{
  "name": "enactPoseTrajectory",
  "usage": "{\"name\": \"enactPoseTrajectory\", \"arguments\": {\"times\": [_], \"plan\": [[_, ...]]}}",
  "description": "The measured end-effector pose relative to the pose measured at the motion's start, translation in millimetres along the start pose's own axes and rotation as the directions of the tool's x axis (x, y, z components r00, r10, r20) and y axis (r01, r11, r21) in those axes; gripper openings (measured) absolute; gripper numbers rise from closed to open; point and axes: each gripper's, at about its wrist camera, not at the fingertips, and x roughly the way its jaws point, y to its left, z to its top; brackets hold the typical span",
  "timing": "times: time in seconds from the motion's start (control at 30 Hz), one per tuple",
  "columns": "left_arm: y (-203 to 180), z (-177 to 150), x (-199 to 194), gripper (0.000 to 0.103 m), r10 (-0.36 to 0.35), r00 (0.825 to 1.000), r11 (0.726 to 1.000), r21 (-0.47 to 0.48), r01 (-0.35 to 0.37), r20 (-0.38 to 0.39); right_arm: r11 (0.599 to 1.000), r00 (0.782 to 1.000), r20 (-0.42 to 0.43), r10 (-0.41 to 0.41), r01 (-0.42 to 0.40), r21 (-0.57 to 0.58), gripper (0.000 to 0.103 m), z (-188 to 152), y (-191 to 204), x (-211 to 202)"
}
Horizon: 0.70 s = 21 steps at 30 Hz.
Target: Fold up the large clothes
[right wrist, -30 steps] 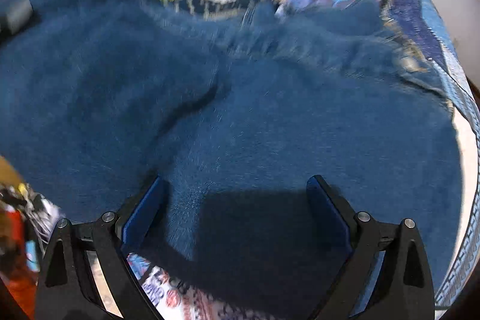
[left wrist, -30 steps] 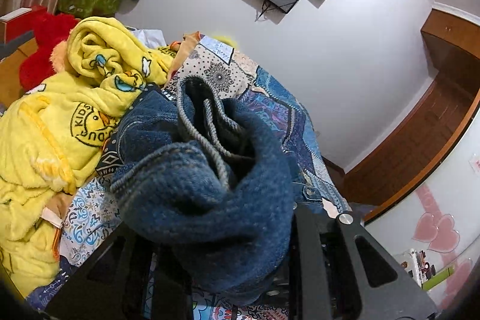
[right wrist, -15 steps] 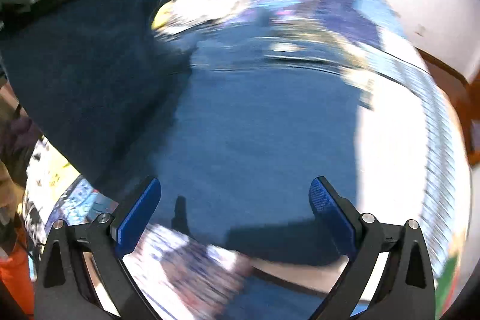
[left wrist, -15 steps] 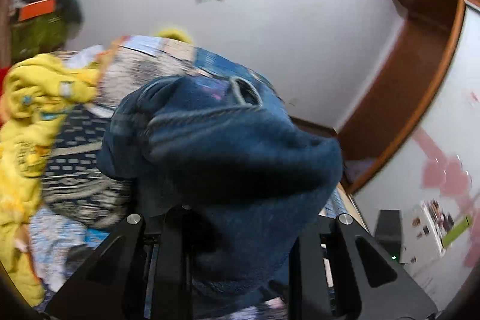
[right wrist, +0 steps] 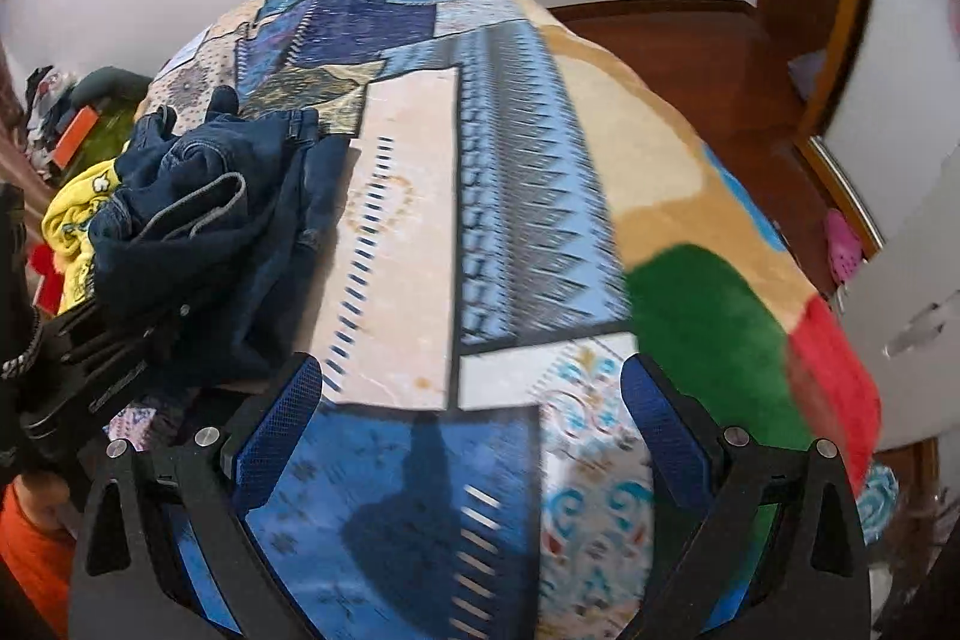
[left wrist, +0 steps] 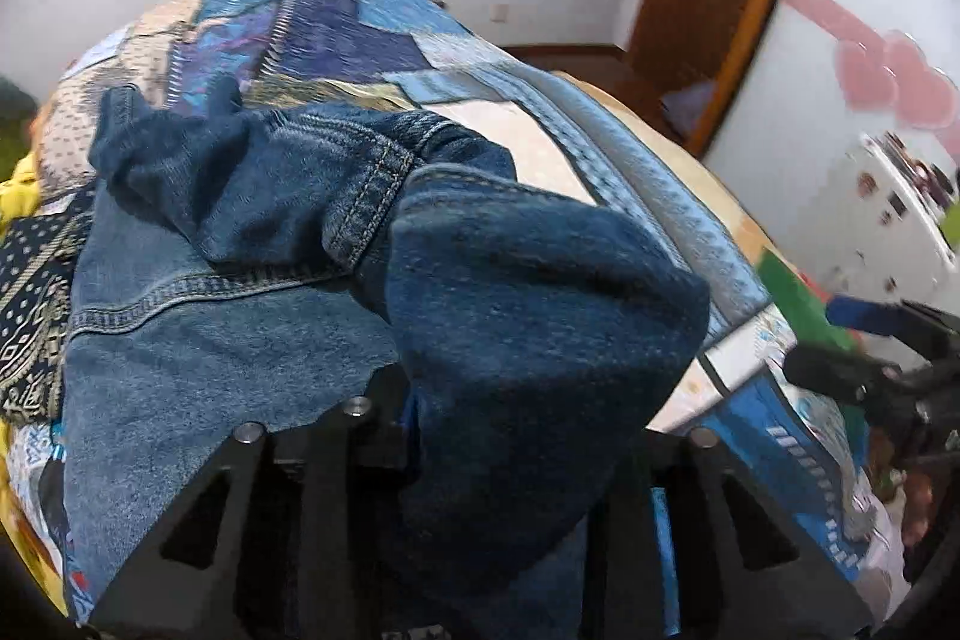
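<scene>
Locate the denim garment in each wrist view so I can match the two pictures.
Left wrist: the denim garment fills the centre and lower left, bunched in the left gripper.
Right wrist: it sits at the left edge, above the left gripper's black body; the open right gripper holds none of it.
Shared landmark: the patchwork blanket under the garment.

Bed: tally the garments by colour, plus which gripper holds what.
Blue denim: 1, the jeans, bunched, held in the left gripper.
Yellow fleece: 1, the yellow garment behind the jeans.
Held by the right gripper: 0; its fingers stand open over the patchwork blanket.
Total garments: 2.
</scene>
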Motion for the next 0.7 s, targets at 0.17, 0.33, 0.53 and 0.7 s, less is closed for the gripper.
{"name": "enactPoseTrajectory", "arguments": {"times": [0.17,0.33,0.53,0.7], "plan": [[-3.5,-5.6,-11.3,0.066,-0.058,0.998,0.997,0.051,0.06,-0.039,1.0,0.999,0.033,0.017,-0.017,-0.007,0.099,6.6,2.2,-7.4],[-6.9,-19.0,-50.7,0.07,-0.079,0.997,0.993,0.085,0.079,-0.011,0.998,0.997,0.067,0.046,-0.043,-0.05,0.099,14.7,17.0,-16.2],[50.8,-11.1,-94.6,0.096,0.064,0.993,0.997,-0.042,-0.06,0.104,0.987,0.99,0.115,0.08,-0.063,-0.149,0.099,26.0,54.2,-25.1],[112.4,-0.6,-98.2,0.099,0.221,0.969,0.968,-0.147,-0.204,0.111,0.977,0.984,0.144,0.107,-0.076,-0.201,0.099,36.9,84.9,-20.2]]}}
